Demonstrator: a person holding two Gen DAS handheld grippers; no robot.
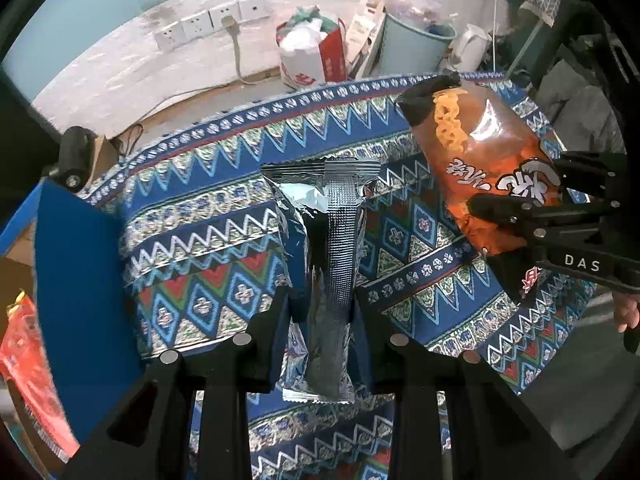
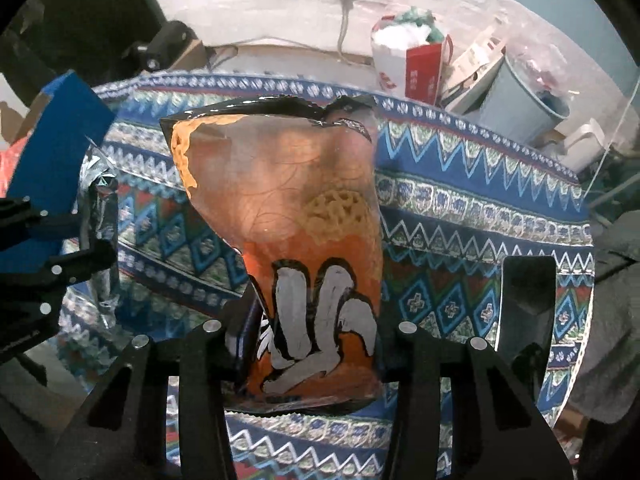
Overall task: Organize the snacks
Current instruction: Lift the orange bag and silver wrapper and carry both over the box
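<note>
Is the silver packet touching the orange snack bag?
Apart. The left wrist view shows patterned tablecloth between the silver packet and the orange snack bag, each held in its own tool.

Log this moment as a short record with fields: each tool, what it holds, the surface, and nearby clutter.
left tool: shut on silver packet, held clear of the cloth
right tool: shut on orange snack bag, lifted
surface: patterned blue cloth
left edge: blue box, red packet beside it
floor behind: pale bin, red and white bag
wall: row of sockets
</note>
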